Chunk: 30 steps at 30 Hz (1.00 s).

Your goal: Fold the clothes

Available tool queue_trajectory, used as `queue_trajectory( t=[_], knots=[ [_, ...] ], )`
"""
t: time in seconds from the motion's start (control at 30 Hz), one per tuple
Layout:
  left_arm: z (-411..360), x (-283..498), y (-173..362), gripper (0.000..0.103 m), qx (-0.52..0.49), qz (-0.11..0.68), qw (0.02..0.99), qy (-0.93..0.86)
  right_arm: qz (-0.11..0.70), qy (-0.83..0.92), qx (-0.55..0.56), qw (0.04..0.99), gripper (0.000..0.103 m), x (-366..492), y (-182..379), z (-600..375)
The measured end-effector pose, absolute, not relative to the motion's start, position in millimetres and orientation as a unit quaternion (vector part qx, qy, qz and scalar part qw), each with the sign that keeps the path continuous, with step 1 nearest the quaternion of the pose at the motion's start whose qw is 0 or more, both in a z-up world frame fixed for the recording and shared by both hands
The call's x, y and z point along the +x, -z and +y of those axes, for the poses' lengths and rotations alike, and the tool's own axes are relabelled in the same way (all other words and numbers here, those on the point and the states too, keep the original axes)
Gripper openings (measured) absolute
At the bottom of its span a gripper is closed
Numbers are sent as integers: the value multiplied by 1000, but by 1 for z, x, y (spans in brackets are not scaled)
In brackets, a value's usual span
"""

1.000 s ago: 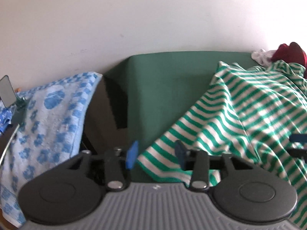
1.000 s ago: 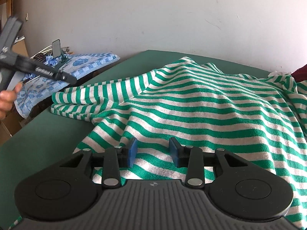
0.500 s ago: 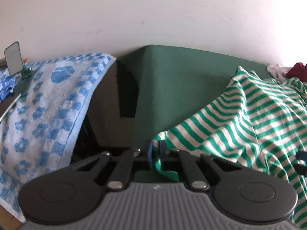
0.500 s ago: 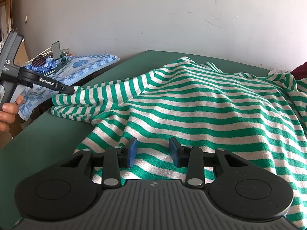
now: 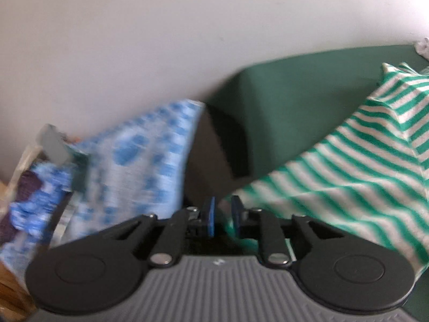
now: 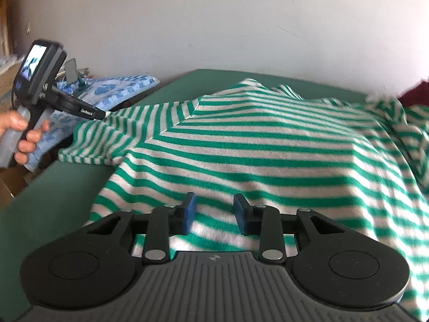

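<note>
A green-and-white striped shirt (image 6: 254, 139) lies spread on the green table (image 6: 53, 187). Its sleeve (image 6: 107, 139) reaches left. In the right wrist view a hand (image 6: 24, 134) holds my left gripper (image 6: 103, 114) at the sleeve's far corner. In the blurred left wrist view the left gripper (image 5: 222, 214) is opening. A narrow gap shows between its blue pads, and the shirt's edge (image 5: 348, 166) sits at the right pad. My right gripper (image 6: 214, 212) hovers over the shirt's near hem. Its jaws are closing, apart, with cloth under them, not pinched.
A blue-patterned towel (image 6: 118, 91) drapes over something left of the table, with a small phone on a stand (image 6: 71, 68) behind it. A dark red garment (image 6: 415, 94) lies at the far right. A white wall backs the table. Cardboard (image 6: 10, 182) stands at the left.
The left jaws shut on the sleeve's edge half a second ago and now stand slightly apart. That gripper swung left and tilted. The right pads drew a little closer together.
</note>
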<state>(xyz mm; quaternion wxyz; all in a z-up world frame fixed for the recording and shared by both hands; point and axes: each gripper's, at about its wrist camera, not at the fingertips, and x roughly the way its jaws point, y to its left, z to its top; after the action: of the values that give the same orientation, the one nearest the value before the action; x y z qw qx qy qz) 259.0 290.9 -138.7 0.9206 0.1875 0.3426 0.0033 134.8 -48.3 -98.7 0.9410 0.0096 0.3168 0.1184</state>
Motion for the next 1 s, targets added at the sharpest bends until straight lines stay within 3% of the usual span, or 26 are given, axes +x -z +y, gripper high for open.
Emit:
queue_trajectory(
  t=[0.07, 0.13, 0.27, 0.33, 0.4, 0.5, 0.6, 0.73, 0.8, 0.83, 0.87, 0.9, 0.97, 1.0],
  knots=[
    [307, 248, 131, 22, 210, 345, 914, -41, 337, -134, 21, 932, 33, 117, 89, -55],
    [330, 227, 117, 12, 186, 353, 916, -42, 347, -132, -3, 928, 31, 93, 84, -58],
    [321, 176, 95, 12, 112, 371, 920, 64, 381, -118, -6, 917, 18, 43, 87, -69],
    [291, 153, 90, 14, 102, 375, 912, 130, 378, -108, -15, 919, 17, 25, 90, -64],
    [251, 133, 89, 23, 102, 367, 905, 191, 376, -106, -26, 920, 17, 16, 91, -59],
    [201, 107, 94, 55, 97, 361, 891, 260, 378, -85, -28, 922, 16, 9, 89, -63],
    [163, 83, 102, 55, 128, 361, 881, 279, 383, -34, -16, 923, 17, 2, 86, -81],
    [174, 72, 115, 52, 107, 394, 875, 259, 386, 45, 33, 921, 20, -29, 88, -132],
    [181, 63, 118, 52, 114, 397, 879, 239, 386, 80, 63, 917, 8, -45, 89, -160],
    [184, 57, 116, 53, 110, 398, 881, 230, 386, 98, 78, 914, 8, -54, 89, -174],
    [187, 52, 115, 54, 105, 399, 884, 222, 387, 116, 84, 911, 18, -58, 88, -182],
    [190, 46, 113, 56, 101, 400, 886, 213, 386, 130, 95, 909, 22, -60, 87, -188],
    [196, 41, 111, 63, 48, 407, 890, 201, 381, 128, 109, 909, 18, -59, 86, -196],
    [195, 34, 107, 75, 24, 406, 894, 190, 377, 115, 114, 912, 18, -56, 87, -198]
  ],
)
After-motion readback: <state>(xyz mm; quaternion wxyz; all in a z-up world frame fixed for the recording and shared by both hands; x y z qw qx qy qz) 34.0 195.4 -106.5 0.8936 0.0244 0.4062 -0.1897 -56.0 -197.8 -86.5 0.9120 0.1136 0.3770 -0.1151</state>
